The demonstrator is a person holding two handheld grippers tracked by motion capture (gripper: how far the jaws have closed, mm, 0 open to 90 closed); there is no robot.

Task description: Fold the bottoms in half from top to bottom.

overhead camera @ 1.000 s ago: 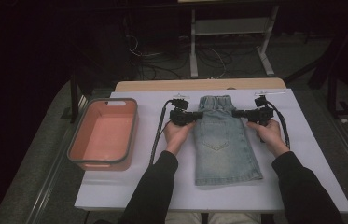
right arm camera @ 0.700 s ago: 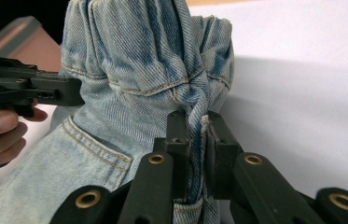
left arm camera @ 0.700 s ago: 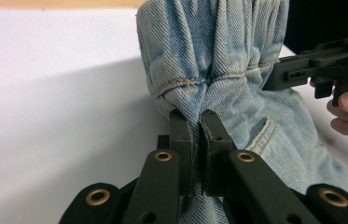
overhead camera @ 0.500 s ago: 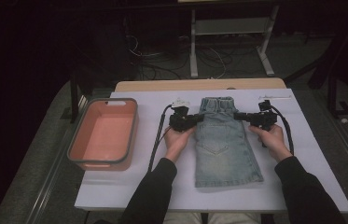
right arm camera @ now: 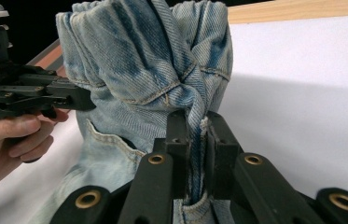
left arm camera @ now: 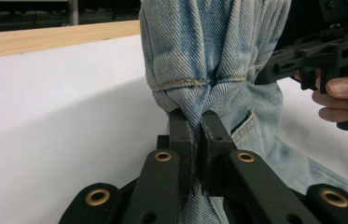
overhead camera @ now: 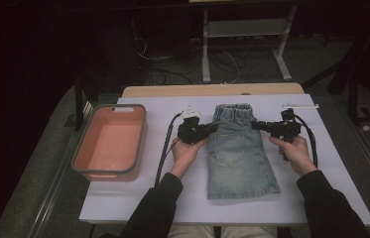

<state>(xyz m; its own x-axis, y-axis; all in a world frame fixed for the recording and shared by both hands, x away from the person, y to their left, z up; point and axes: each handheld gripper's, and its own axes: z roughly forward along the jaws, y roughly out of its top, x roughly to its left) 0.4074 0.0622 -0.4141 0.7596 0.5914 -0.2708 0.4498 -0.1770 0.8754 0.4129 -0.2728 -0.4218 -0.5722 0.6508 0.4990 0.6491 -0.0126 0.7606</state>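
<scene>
High view, left to right: pink bin unmoved | left gripper and right gripper pinch denim skirt sides mid-table, waistband now raised versus earlier | gripper views reveal cloth bunched between clamped jaws.

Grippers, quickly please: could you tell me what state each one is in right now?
Left gripper: closed, pinching one side of the denim shorts.
Right gripper: closed, pinching the other side of the shorts.
</scene>
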